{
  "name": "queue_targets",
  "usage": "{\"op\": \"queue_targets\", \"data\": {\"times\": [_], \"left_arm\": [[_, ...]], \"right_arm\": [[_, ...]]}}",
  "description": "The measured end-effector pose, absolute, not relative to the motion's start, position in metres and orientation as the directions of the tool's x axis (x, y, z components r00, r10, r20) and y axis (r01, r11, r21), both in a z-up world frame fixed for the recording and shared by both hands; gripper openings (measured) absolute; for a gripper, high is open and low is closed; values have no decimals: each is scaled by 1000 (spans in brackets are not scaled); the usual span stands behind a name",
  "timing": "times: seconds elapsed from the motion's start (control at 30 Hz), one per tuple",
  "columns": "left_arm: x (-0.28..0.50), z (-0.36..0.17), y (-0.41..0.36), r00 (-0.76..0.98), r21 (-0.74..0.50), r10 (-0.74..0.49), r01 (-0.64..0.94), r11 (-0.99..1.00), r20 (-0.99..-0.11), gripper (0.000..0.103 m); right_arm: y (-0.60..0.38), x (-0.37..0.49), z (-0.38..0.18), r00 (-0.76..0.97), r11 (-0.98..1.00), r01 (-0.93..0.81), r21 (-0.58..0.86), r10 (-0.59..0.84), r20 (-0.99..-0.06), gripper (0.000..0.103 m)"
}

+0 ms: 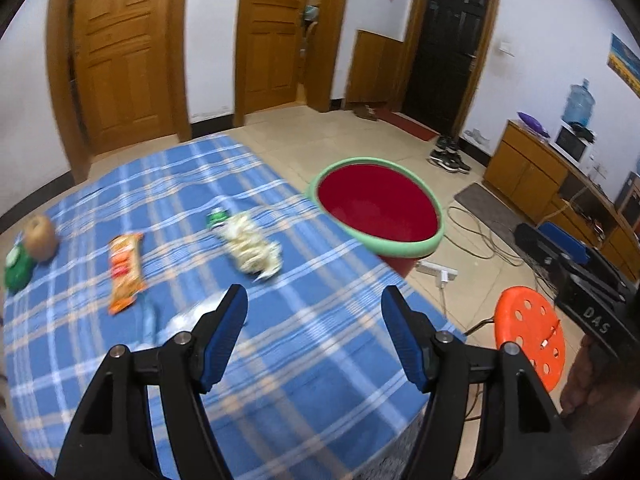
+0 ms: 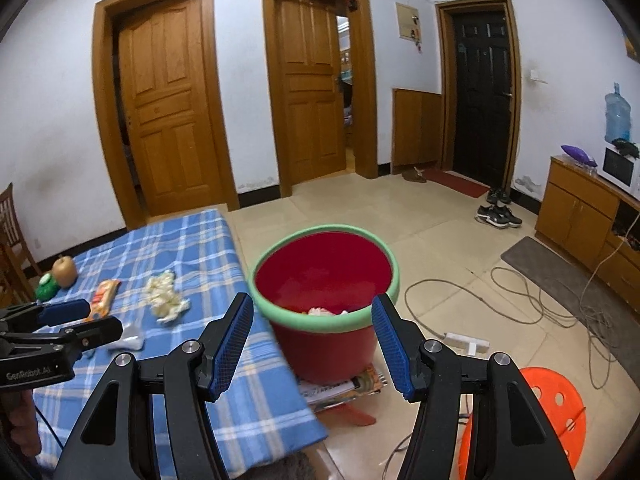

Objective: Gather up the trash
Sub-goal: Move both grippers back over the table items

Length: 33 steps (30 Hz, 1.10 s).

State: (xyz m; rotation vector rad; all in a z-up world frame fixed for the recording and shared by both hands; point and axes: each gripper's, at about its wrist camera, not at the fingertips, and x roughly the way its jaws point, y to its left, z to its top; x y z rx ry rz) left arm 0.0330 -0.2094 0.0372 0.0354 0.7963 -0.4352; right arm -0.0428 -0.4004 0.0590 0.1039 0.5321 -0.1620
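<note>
A red bin with a green rim [image 2: 325, 307] stands beside the table's right edge, with some trash at its bottom [image 2: 326, 312]; it also shows in the left wrist view [image 1: 378, 208]. On the blue plaid tablecloth [image 1: 280, 360] lie an orange snack wrapper [image 1: 126, 272], a crumpled whitish wrapper [image 1: 252, 248], a green item [image 1: 218, 217] and a small clear wrapper [image 1: 184, 322]. My left gripper [image 1: 314, 306] is open and empty above the table near the clear wrapper. My right gripper [image 2: 312, 316] is open and empty in front of the bin.
A brown round fruit [image 1: 40, 237] and a green object [image 1: 16, 270] sit at the table's far left. An orange stool [image 1: 530, 346] stands right of the table. Cables [image 2: 520, 296], a power strip [image 2: 466, 342], shoes [image 2: 498, 216] and a cabinet [image 2: 580, 216] lie on the floor side.
</note>
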Motion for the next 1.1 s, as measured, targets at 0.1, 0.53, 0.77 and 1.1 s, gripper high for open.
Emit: {"op": "queue_targets", "data": {"times": [0.1, 0.53, 0.77, 1.1], "left_arm": [[21, 41, -191, 644, -116, -334, 357, 927, -689, 69], [-6, 53, -84, 742, -131, -184, 130, 983, -644, 70], [-24, 49, -33, 763, -141, -90, -2, 990, -640, 71], [-26, 38, -25, 760, -115, -57, -23, 993, -647, 71]], "right_arm": [[-385, -49, 62, 862, 987, 144, 65, -93, -498, 63], [-313, -17, 46, 837, 993, -52, 110, 103, -537, 63], [-271, 9, 43, 814, 980, -169, 108, 200, -545, 63], [-244, 33, 31, 793, 972, -223, 72, 224, -566, 67]]}}
